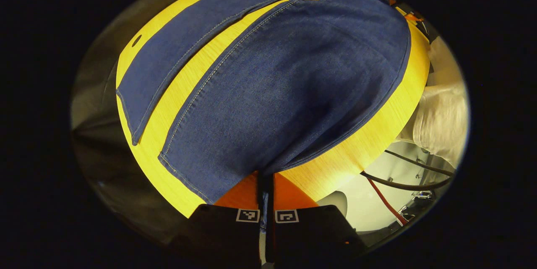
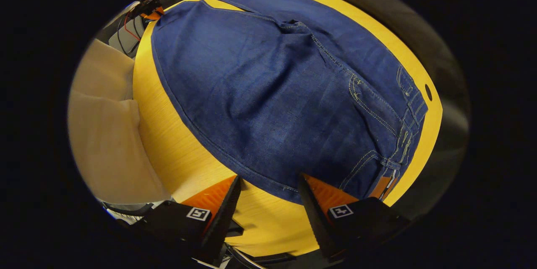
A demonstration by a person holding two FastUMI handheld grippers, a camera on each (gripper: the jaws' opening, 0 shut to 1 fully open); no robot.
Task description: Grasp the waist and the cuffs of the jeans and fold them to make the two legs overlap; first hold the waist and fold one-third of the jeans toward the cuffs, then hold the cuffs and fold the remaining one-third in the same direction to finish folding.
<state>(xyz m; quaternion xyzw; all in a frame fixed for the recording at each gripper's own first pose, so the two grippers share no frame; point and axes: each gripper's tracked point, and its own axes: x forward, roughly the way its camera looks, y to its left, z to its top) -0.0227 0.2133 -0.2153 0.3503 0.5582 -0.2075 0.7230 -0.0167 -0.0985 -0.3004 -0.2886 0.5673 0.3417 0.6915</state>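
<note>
Left gripper view: the left gripper (image 1: 265,193) is clamped on the near leg's edge at 6 o'clock, the jeans (image 1: 285,88) spread across the yellow table (image 1: 361,151). Right gripper view: the right gripper (image 2: 268,202) stands apart, its jaws flanking the jeans' (image 2: 268,92) near edge at 6 o'clock, waistband (image 2: 409,113) at 3 o'clock.

Both views are lit from overhead by a warm light. The wooden table (image 1: 369,143) renders as saturated yellow, brightest along its near edge. The jeans (image 1: 285,92) stay evenly exposed, with stitching sharp at centre; soft shading marks shallow folds in the denim (image 2: 272,92). Fisheye distortion bows the table edge and seams strongly toward the rim. In the left gripper view the pale floor area at lower right is overexposed. Peripheral regions fall into deep shadow and are slightly soft.
</note>
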